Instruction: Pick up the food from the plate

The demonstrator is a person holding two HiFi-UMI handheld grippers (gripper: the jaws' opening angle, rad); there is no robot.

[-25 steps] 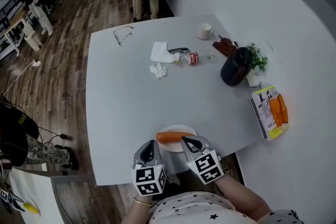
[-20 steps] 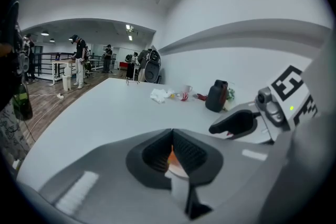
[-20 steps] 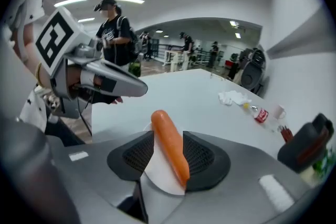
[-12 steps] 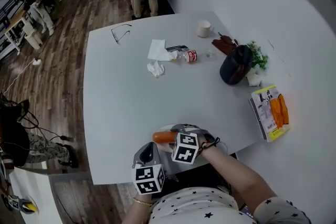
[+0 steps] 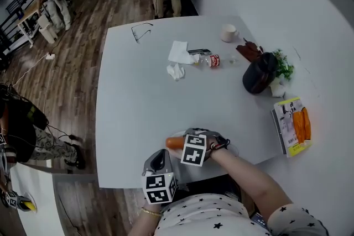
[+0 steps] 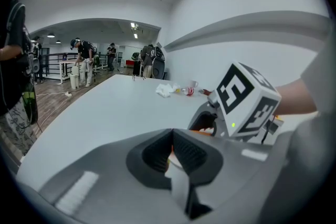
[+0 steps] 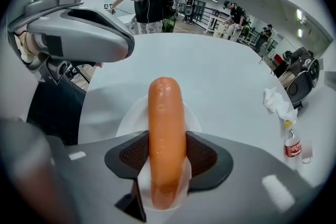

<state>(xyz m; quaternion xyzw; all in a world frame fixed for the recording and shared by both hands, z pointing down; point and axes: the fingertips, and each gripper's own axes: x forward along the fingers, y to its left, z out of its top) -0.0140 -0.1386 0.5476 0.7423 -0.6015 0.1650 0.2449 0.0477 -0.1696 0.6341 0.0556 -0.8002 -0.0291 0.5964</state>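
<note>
An orange sausage [image 7: 165,128] lies on a small white plate [image 7: 131,118] near the table's front edge, where its left end [image 5: 173,142] shows beside the plate's rim [image 5: 176,134]. My right gripper [image 5: 187,140] reaches in from the right, its jaws closing round the sausage. Both pads [image 7: 202,153] touch the sausage's sides, and the gripper [image 7: 167,152] holds it lengthwise. My left gripper [image 5: 159,158] rests just left of the plate, shut with nothing in it [image 6: 171,136]. It shows as a grey body [image 7: 79,34] in the right gripper view.
Farther back on the white table lie crumpled napkins [image 5: 180,52], a small bottle [image 5: 210,59], a cup [image 5: 229,33] and glasses [image 5: 142,31]. A dark bag [image 5: 259,73], a plant [image 5: 283,66] and a book [image 5: 293,125] stand at the right. People move about on the wooden floor beyond.
My right gripper has swung from beside the left one onto the plate, turned leftward, and now has the sausage between its jaws. The left gripper has stayed put.
</note>
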